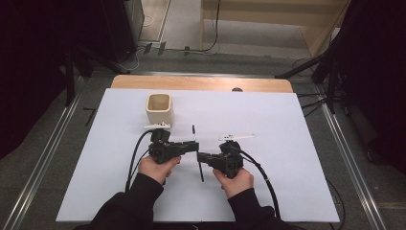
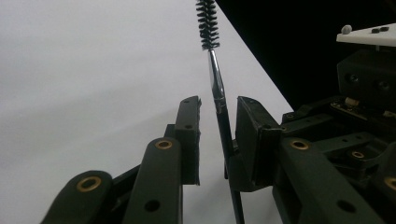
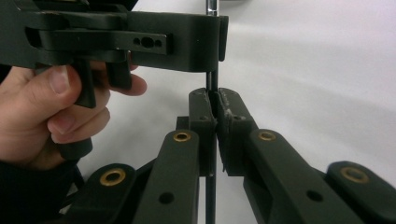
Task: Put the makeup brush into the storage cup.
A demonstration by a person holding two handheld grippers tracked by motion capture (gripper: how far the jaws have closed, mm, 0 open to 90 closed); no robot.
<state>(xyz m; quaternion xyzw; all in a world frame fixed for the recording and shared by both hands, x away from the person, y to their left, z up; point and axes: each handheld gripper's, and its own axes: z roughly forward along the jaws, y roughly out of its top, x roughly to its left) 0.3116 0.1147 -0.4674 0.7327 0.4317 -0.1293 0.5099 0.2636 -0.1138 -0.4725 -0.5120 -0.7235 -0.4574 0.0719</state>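
On the white sheet (image 1: 287, 143) covering the table, the person holds the two grippers close together near the middle, and a thin black brush (image 1: 197, 153) with a bristled tip stands between them. The right gripper (image 3: 214, 105) has its jaws pressed together on the brush handle, pinching it firmly. The left gripper (image 2: 218, 121) has its jaws spread, with the brush shaft in the gap between them, and a cream square cup (image 1: 158, 109) stands farther back on the sheet, apart from both.
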